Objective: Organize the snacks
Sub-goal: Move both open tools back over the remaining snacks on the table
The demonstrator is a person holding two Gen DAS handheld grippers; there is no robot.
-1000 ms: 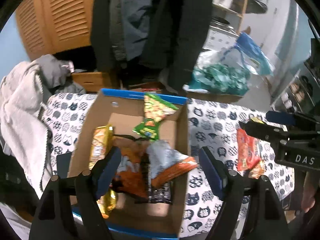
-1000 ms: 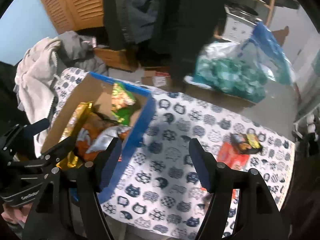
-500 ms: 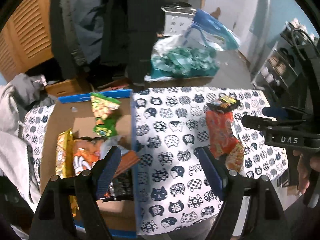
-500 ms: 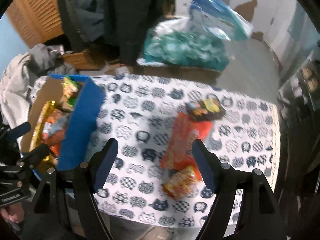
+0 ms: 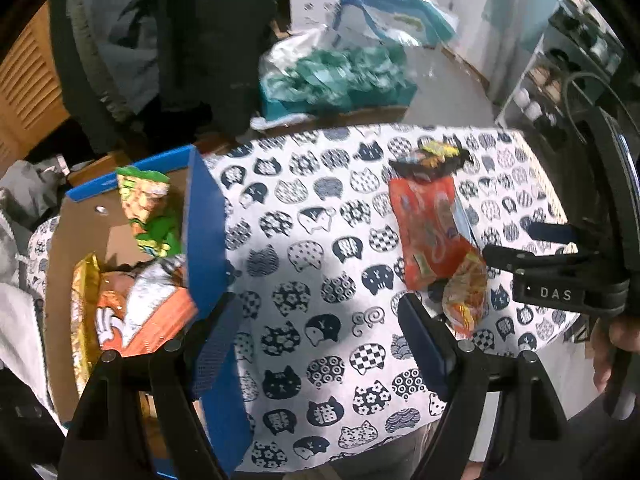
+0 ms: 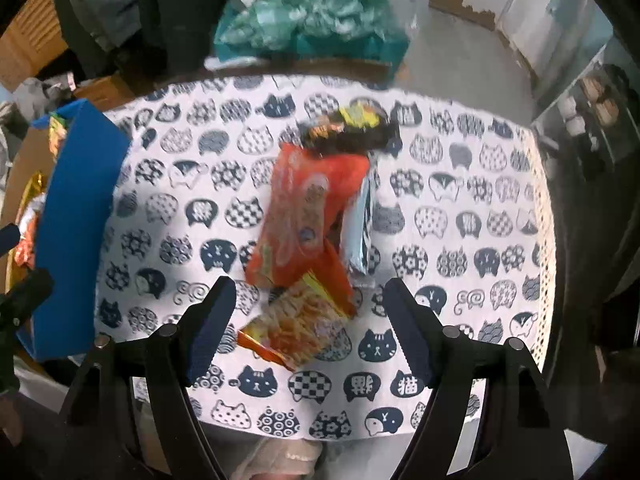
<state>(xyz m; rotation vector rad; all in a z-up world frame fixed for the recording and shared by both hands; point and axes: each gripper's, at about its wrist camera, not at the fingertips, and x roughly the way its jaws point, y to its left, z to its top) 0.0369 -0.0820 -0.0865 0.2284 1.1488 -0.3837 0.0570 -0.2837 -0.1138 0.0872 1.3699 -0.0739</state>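
Cat-print table [image 6: 460, 208] bears snack packets [image 6: 304, 208] and blue box [image 6: 76, 224].

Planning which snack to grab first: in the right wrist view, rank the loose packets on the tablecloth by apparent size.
1. Long orange-red packet
2. Yellow-orange chip packet, nearer the camera, so unsure
3. Black-and-yellow packet

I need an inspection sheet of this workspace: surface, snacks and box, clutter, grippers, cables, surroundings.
Surface: table under cat-print cloth.
Job's things: cardboard box at the left holds several packets; red packet, dark packet, pale-blue packet and small orange packet lie loose on the cloth.
Clutter: nothing seen besides the snacks.
Grippers: left gripper open, empty, over the box's edge; right gripper open above the small orange packet.
Cables: thin cable at the right.
Surroundings: teal bags, hanging clothes, shelves.
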